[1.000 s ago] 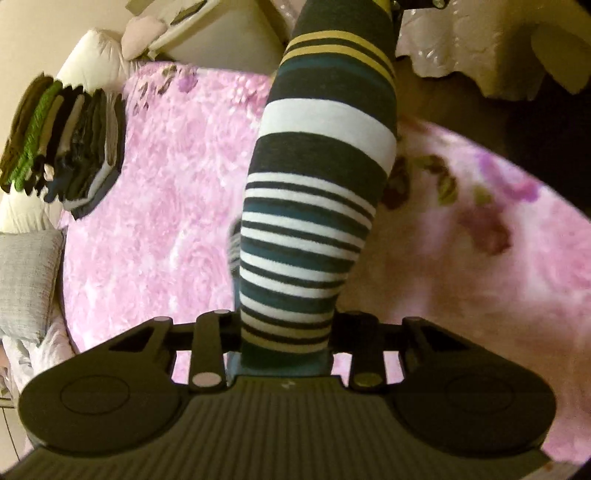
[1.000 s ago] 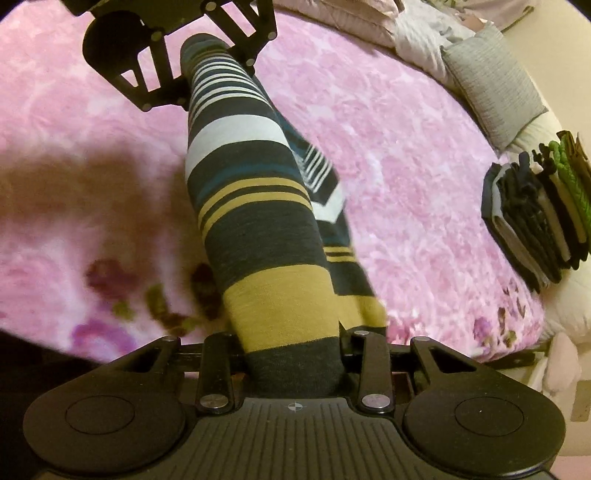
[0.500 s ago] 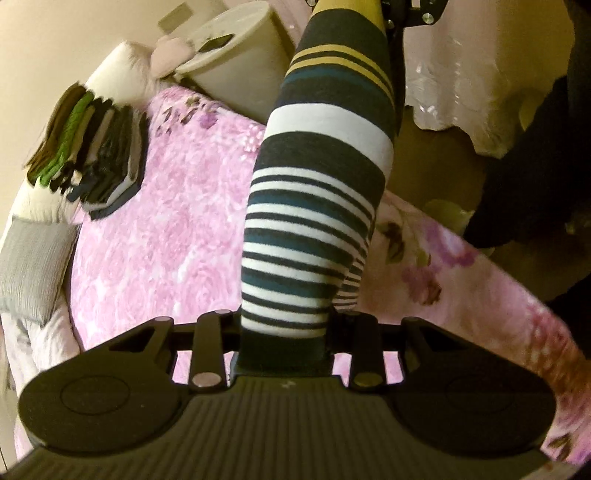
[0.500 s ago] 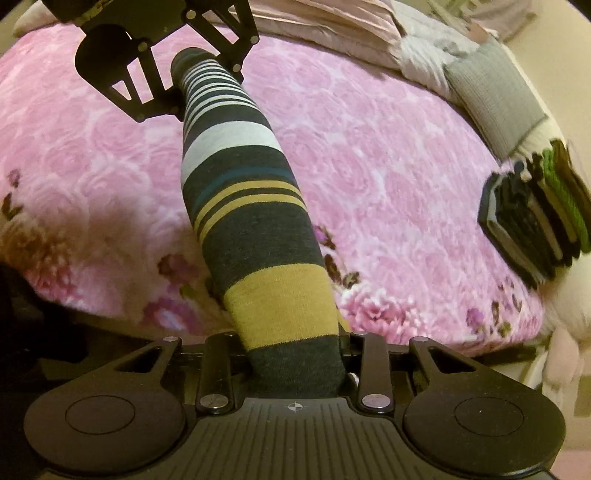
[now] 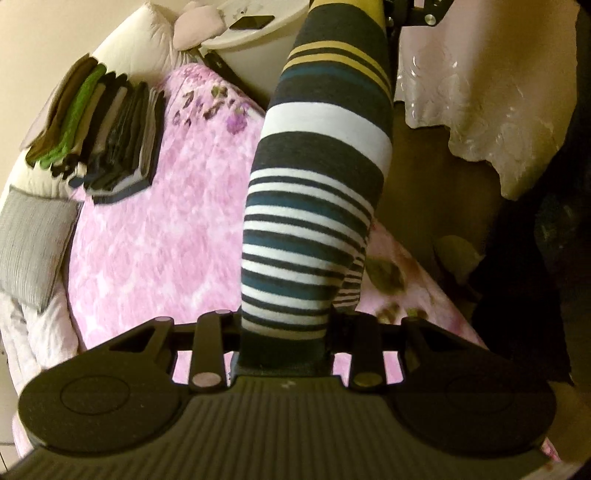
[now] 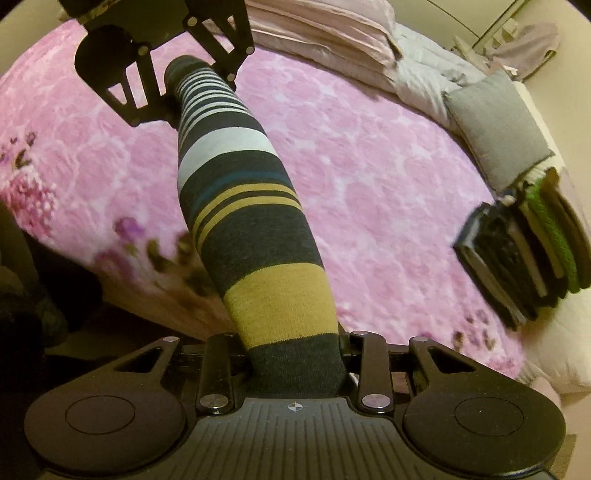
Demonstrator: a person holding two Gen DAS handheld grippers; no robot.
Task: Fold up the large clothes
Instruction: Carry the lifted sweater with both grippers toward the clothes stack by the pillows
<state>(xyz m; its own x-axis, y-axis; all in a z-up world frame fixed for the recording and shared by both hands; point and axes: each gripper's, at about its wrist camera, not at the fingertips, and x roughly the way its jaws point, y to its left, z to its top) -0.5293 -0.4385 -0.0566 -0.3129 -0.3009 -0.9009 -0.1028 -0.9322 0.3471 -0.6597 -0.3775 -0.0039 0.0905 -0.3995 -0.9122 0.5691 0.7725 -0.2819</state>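
Stretching between the two tools, the striped garment (image 5: 317,206) runs from the left hand-held gripper (image 5: 282,354) at the bottom centre of the left wrist view up to the right hand-held gripper (image 5: 417,11) at the top edge, right of centre. Left jaws closed on the narrow-striped dark, white and teal end. In the right wrist view the right hand-held gripper (image 6: 297,369) at bottom centre is clamped on the dark and mustard end of the garment (image 6: 243,206); the left hand-held gripper (image 6: 168,70) shows in the upper left, pinching the far end. Garment bunched into a rope-like band, held taut in the air above the pink bed cover (image 6: 369,166), not touching it. More striped fabric hangs below the band, just right of centre in the left view. Stack of folded clothes (image 5: 99,125) sits in the upper left of the left view, on the cover's edge; same stack (image 6: 528,251) at right edge of the right view. Grey cushion (image 6: 495,125) just above the stack there, at left edge (image 5: 33,243) in the left view. White round bin (image 5: 258,40) at top centre of the left view, beside the bed. Slight motion blur on the cover.
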